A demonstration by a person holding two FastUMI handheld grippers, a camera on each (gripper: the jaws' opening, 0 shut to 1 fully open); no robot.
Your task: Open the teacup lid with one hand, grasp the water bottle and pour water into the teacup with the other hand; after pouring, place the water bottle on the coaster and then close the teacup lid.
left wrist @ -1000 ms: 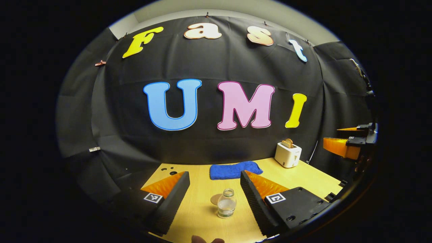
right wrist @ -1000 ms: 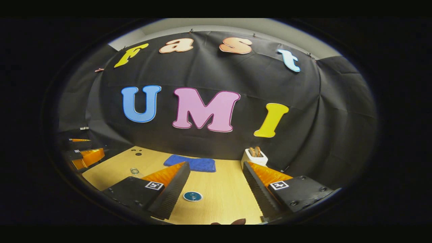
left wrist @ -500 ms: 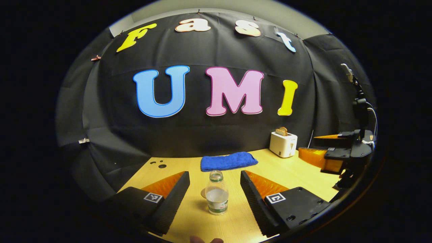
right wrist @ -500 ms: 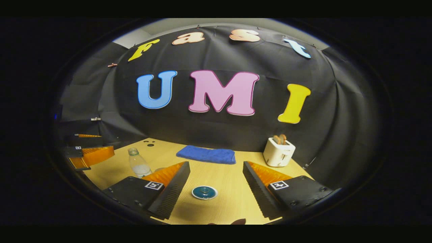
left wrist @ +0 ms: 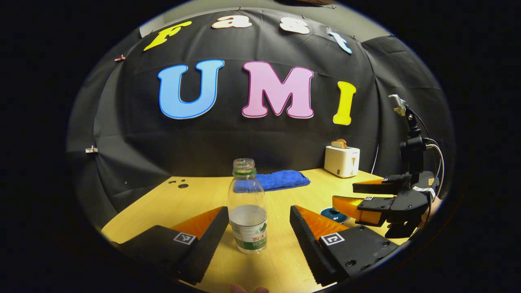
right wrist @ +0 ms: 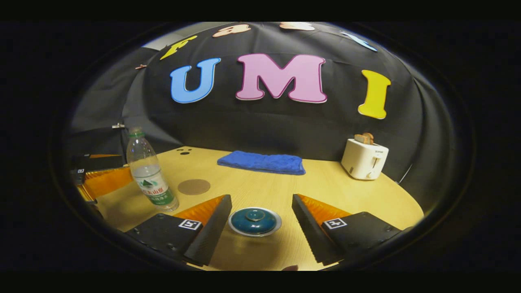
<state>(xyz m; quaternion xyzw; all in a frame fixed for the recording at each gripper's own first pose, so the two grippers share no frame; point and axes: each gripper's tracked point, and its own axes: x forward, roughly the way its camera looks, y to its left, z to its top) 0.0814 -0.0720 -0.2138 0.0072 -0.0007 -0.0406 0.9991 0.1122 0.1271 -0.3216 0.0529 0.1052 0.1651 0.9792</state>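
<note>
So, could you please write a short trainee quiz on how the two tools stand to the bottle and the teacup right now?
1. True or false: the left tool is shut on the bottle.
2. Which thing lies between the right tool's fingers? A) toaster B) lidded teacup C) cloth
3. Fill in: the round brown coaster lies on the table beside the ____.

Key: 1 false, both fingers stand apart from it. 2 B, the teacup, lid on. 3 bottle.
</note>
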